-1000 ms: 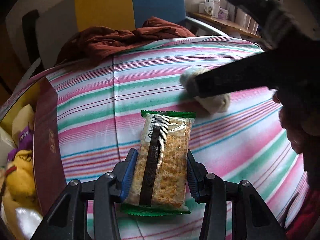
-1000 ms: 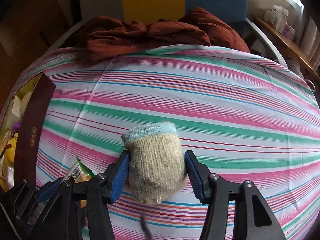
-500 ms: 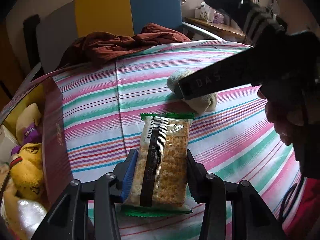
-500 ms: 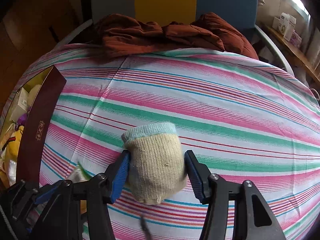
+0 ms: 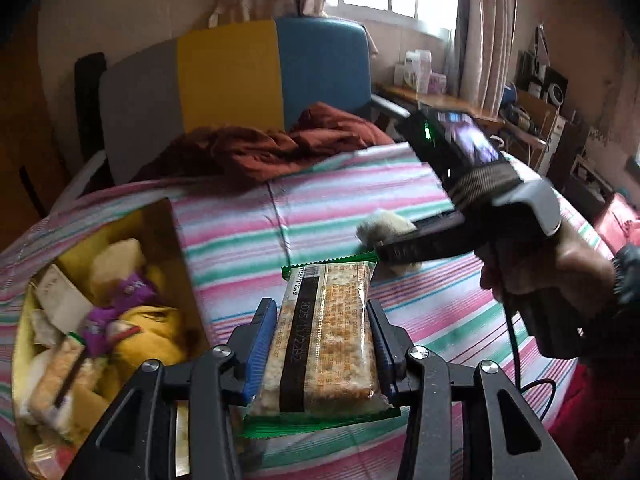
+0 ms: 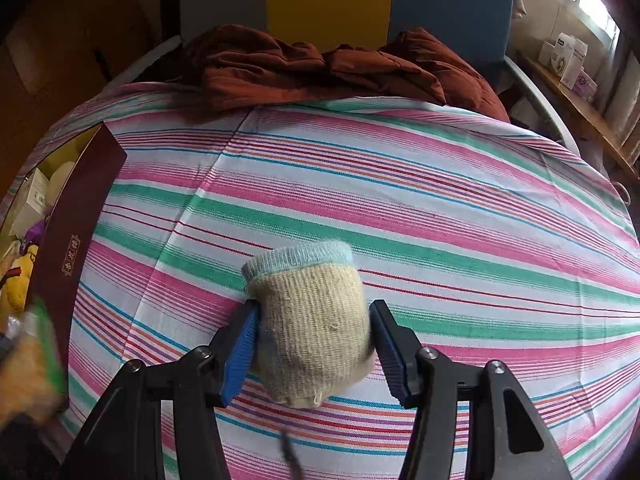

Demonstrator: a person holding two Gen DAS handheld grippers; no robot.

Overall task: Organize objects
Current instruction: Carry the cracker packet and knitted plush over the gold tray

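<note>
Beige sock (image 5: 386, 226) half behind right gripper (image 5: 376, 246)

Both cameras sit close behind their own fingers, facing the headboard (image 5: 232, 76) at 12 o'clock. The left view looks level across the striped sheet (image 5: 332, 208); the right looks steeply down. They share sheet, brown blanket (image 6: 320, 68) and box (image 6: 76, 232) at 9 o'clock.

Cracker packet (image 6: 28, 364) blurred, cut off at left edge

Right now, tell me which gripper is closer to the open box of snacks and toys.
Left. The left gripper, shut on the cracker pack, hangs right beside the box. The right gripper, shut on the rolled sock, is farther out over the striped sheet.
</note>
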